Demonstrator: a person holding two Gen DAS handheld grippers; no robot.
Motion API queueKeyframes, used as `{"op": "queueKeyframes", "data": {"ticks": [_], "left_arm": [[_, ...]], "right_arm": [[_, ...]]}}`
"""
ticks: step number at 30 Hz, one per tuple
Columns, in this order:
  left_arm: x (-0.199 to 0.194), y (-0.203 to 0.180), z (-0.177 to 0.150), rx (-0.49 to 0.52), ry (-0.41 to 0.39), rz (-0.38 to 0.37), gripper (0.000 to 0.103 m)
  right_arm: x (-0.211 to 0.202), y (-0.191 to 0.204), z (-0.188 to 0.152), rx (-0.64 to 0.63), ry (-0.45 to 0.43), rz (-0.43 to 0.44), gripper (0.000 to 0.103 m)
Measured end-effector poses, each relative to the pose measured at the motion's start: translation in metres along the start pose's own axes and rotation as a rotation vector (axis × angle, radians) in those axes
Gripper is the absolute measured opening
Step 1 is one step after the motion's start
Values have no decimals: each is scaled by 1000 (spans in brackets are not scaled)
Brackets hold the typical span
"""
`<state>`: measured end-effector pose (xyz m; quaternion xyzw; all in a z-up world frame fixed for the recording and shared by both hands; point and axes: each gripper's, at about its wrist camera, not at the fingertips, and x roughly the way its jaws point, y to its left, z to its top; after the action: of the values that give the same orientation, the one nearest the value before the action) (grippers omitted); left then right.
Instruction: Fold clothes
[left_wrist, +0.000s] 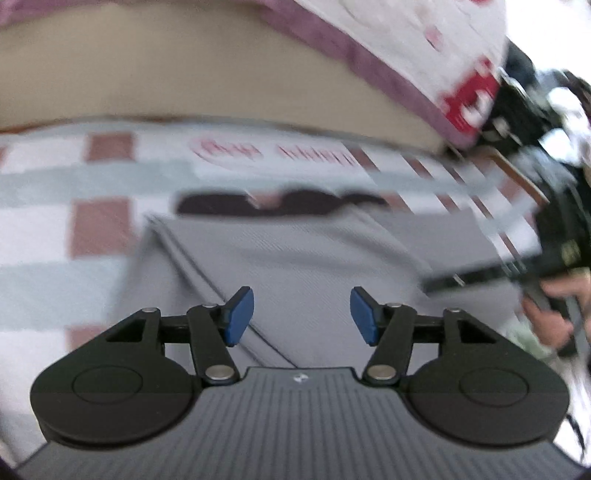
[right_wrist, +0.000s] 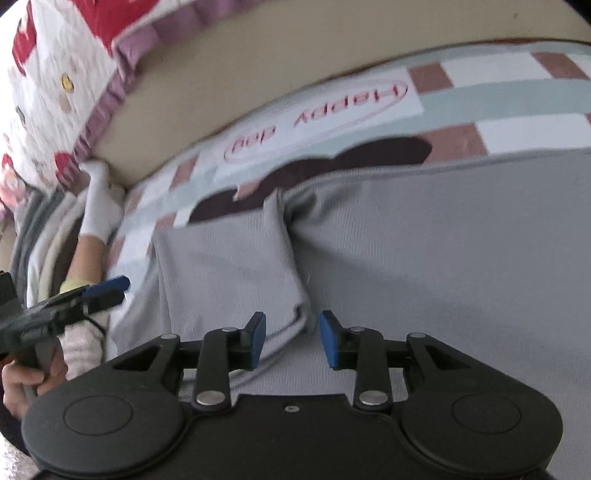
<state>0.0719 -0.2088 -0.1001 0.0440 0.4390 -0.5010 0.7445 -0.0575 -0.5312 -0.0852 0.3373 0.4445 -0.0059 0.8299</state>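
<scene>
A grey knit garment (left_wrist: 288, 258) (right_wrist: 443, 240) lies spread on the bed. One part of it is folded over as a flap (right_wrist: 221, 266). My left gripper (left_wrist: 301, 317) hovers over the grey cloth, jaws open with nothing between the blue pads. In the right wrist view it shows from the side at the left edge (right_wrist: 110, 290), held by a hand (right_wrist: 22, 384). My right gripper (right_wrist: 293, 338) is open just above the flap's lower corner, and the pads do not press on it. In the left wrist view it is a blurred dark shape at the right (left_wrist: 439, 282).
The bedsheet (right_wrist: 517, 92) is checked white, pale green and brown, with a "Happy dog" label (right_wrist: 314, 122) and a dark patch (right_wrist: 351, 155) beyond the garment. Behind stand a beige padded edge (right_wrist: 258, 74) and a red-and-white quilt (right_wrist: 55, 74). A limb in white (right_wrist: 99, 206) lies left.
</scene>
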Motion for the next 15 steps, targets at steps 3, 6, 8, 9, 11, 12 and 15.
{"op": "queueKeyframes", "data": {"ticks": [3,6,8,9,11,12,15], "left_arm": [[22,-17,-15,101,128,-40,62],[36,-28,-28,190,223,16,62],[36,-34,-30,215,245,45,62],[36,-37,-31,226,255,58,62],[36,-37,-31,218,248,66,63],[36,-37,-31,214,243,69,63],[36,-33,-29,180,221,68,63]], "right_arm": [[9,3,-3,7,24,8,40],[15,-3,-5,44,42,15,41],[19,-6,-6,71,53,19,41],[20,-7,-7,73,54,17,41],[21,-6,-6,71,53,11,41],[22,-7,-6,75,47,16,41],[25,-10,-5,92,27,31,41]]}}
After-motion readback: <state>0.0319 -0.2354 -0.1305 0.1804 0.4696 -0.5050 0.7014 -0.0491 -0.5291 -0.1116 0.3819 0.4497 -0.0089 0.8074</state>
